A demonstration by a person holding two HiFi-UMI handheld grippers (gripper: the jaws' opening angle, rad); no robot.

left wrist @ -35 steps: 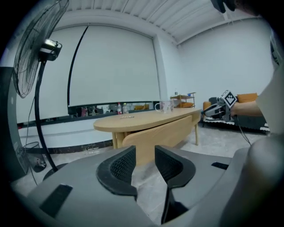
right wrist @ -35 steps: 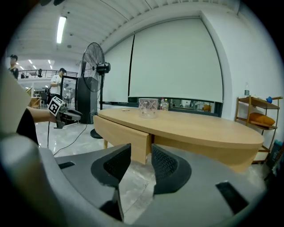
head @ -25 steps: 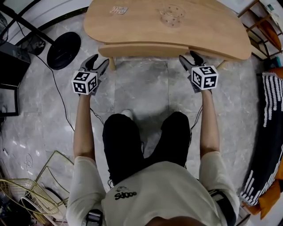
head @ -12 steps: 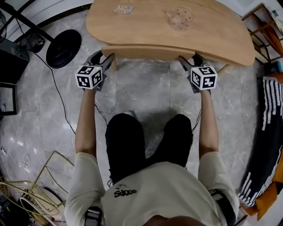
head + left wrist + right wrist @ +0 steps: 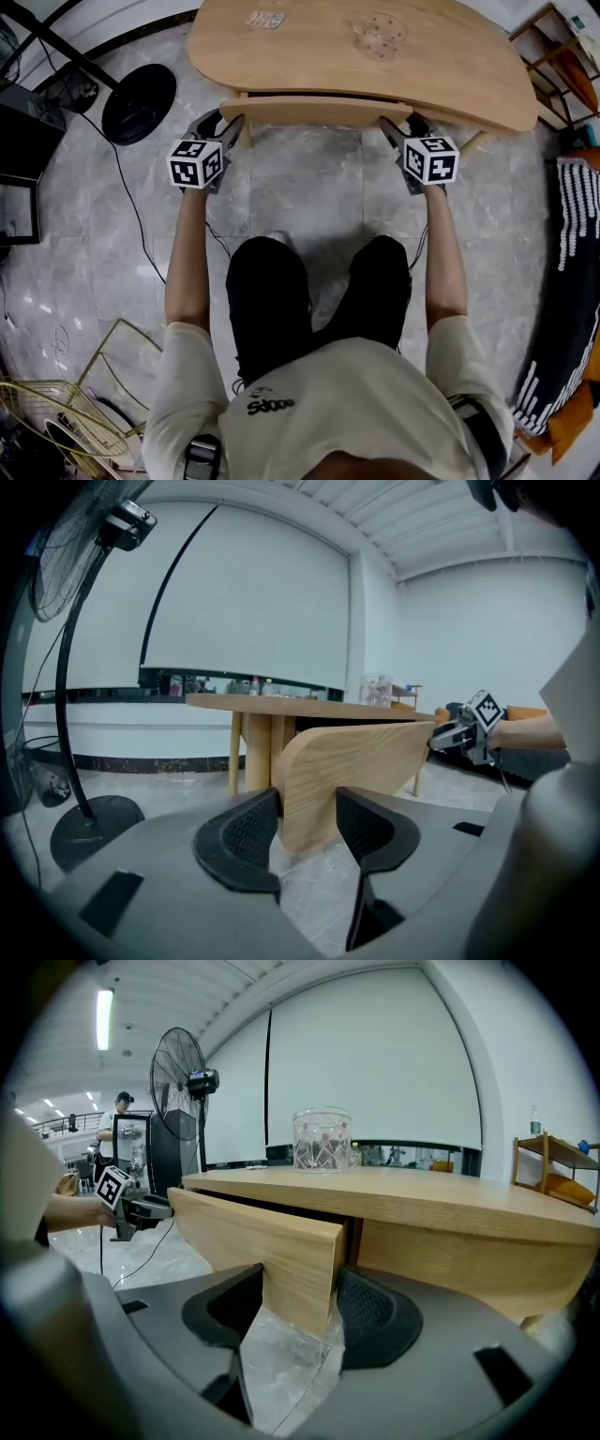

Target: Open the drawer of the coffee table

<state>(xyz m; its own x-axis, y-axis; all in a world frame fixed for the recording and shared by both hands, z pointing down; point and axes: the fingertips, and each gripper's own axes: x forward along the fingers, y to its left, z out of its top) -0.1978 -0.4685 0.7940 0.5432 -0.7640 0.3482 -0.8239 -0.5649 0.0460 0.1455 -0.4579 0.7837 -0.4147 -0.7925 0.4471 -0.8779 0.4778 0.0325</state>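
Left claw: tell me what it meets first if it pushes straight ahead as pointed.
The drawer front: its end already stands between the closing jaws of the left claw, so going on would probably seat the wood deeper almost at once; exact depth is unclear.

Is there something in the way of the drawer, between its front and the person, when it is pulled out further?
Nothing visible blocks it. The floor before the drawer front is bare up to the person's knees, which lie in the pull line but well apart from it.
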